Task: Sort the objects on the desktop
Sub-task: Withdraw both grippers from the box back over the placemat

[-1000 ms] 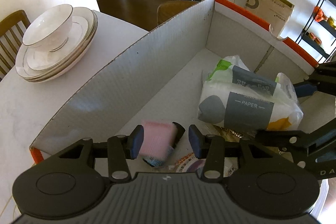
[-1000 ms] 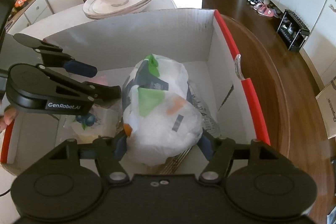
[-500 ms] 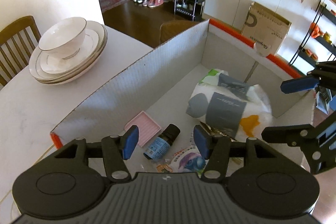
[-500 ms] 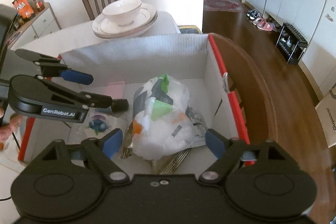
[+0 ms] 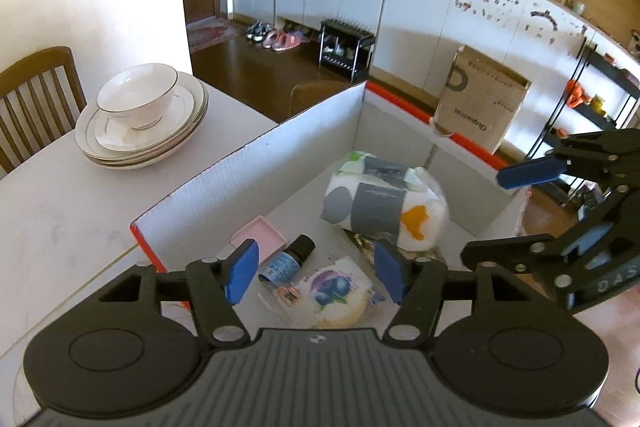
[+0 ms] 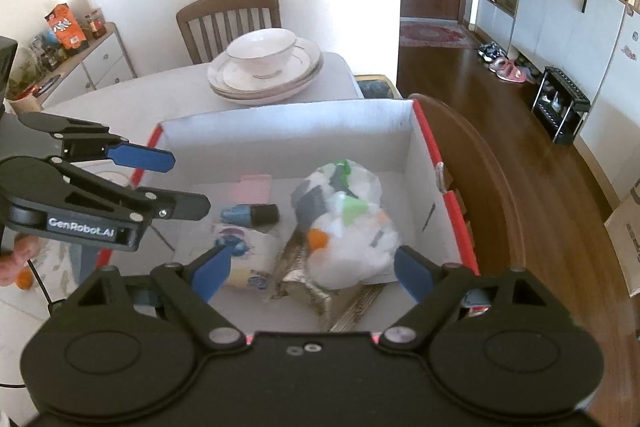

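Both are out of the box [image 5: 304, 143] now. Left view: left hand-held gripper [image 5: 316, 275] wide, empty, lifted off the small bottle [image 5: 286, 259] lying inside. Right view: right hand-held gripper [image 6: 316, 273] wide too, tissue pack [image 6: 348, 223] dropped inside the box, so that sort looks done

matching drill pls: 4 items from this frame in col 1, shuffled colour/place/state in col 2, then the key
Column 1
1. small bottle
2. pink tray
3. tissue pack
4. bowl

Column 2
A. on the stacked plates, outside the box
B. lying on its side, dark cap, blue label
C. flat on the box floor by the near-left corner in the left wrist view
D. white wrap with grey, green and orange patches

Pairs: 1-B, 2-C, 3-D, 4-A
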The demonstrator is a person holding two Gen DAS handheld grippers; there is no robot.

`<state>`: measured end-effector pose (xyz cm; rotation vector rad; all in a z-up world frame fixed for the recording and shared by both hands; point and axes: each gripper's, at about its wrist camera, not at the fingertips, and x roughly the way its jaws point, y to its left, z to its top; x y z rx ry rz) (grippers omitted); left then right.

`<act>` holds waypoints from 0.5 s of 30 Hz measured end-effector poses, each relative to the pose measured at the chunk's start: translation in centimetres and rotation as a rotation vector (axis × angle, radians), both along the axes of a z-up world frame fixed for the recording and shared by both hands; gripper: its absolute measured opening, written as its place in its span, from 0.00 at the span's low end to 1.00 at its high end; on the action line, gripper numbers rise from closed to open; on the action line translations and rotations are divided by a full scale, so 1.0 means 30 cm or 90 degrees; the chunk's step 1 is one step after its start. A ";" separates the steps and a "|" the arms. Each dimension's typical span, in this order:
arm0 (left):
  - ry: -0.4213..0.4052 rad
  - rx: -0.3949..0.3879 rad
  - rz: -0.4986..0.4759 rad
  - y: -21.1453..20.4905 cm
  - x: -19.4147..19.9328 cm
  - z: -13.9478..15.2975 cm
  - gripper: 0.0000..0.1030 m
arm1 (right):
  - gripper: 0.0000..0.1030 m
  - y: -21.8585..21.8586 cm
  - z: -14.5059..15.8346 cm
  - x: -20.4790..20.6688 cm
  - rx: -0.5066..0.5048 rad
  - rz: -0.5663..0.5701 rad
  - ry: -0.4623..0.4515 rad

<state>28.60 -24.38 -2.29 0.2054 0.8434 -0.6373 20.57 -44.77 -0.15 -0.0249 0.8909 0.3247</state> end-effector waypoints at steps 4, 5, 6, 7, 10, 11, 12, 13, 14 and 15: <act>-0.019 -0.012 -0.007 0.037 -0.055 0.030 0.61 | 0.90 0.025 0.022 -0.030 0.002 0.001 -0.012; -0.021 -0.014 -0.007 0.042 -0.067 0.034 0.61 | 0.90 0.031 0.027 -0.038 0.005 0.001 -0.014; -0.024 -0.018 -0.008 0.054 -0.082 0.040 0.61 | 0.90 0.036 0.032 -0.047 0.009 0.001 -0.017; -0.025 -0.021 -0.008 0.065 -0.093 0.044 0.63 | 0.91 0.040 0.038 -0.054 0.014 0.000 -0.019; -0.029 -0.031 -0.009 0.105 -0.129 0.057 0.68 | 0.92 0.050 0.054 -0.084 0.030 -0.005 -0.026; -0.031 -0.032 -0.010 0.117 -0.141 0.059 0.68 | 0.92 0.056 0.058 -0.096 0.033 -0.006 -0.027; -0.033 -0.034 -0.009 0.132 -0.153 0.062 0.68 | 0.94 0.061 0.062 -0.106 0.035 -0.008 -0.030; -0.033 -0.037 -0.008 0.149 -0.163 0.065 0.68 | 0.95 0.068 0.065 -0.117 0.036 -0.011 -0.035; -0.034 -0.041 -0.005 0.165 -0.175 0.069 0.68 | 0.95 0.078 0.069 -0.130 0.035 -0.013 -0.041; -0.036 -0.045 -0.001 0.180 -0.186 0.071 0.68 | 0.96 0.086 0.074 -0.141 0.033 -0.015 -0.047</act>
